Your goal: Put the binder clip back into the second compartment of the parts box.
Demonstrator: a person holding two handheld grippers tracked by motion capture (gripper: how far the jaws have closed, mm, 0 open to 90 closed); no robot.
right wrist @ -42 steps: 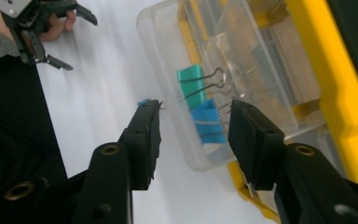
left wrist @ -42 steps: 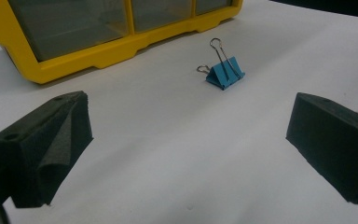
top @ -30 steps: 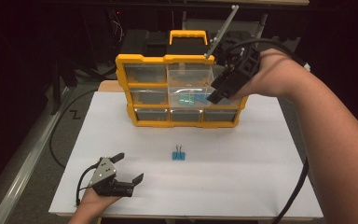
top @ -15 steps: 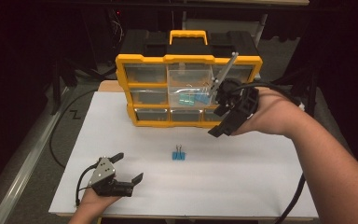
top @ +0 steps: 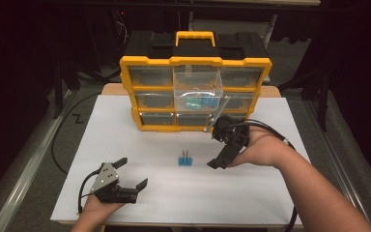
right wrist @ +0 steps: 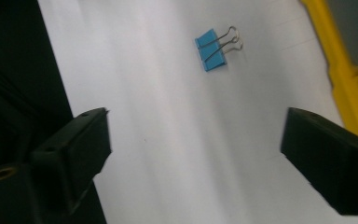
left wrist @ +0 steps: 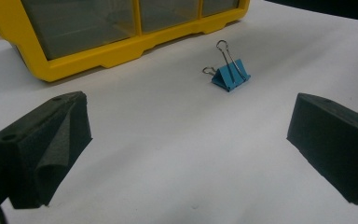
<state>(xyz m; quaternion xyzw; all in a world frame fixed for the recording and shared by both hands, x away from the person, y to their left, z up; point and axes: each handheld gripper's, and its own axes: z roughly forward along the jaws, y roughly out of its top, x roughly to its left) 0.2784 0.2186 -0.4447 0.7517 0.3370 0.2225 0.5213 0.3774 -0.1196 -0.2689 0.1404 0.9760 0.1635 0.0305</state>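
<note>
On the white table [top: 125, 125], seen from above, the left tongs [top: 131, 174] rest near the front edge with jaws spread wide and nothing between them; the forearm behind them is cut off by the frame's bottom edge. In the left gripper view the two black jaws stand far apart over bare table.

At the middle of the table lies a small blue binder clip [top: 185, 160], its wire handles pointing toward the yellow organizer [top: 147, 62] at the back. The left gripper view shows the clip [left wrist: 230, 74] just in front of the organizer's base [left wrist: 98, 58].

One clear drawer [top: 198, 82] stands pulled out of the organizer; blue items lie inside, too blurred to identify.

Just right of the clip, not touching it, the right tongs [top: 221, 154] point down toward the table. Their jaws have just been opening and hold nothing. A second ago they were raised at the organizer's upper right; now they sit low. The right gripper view is blurred, with the clip [right wrist: 211, 49] ahead.
</note>
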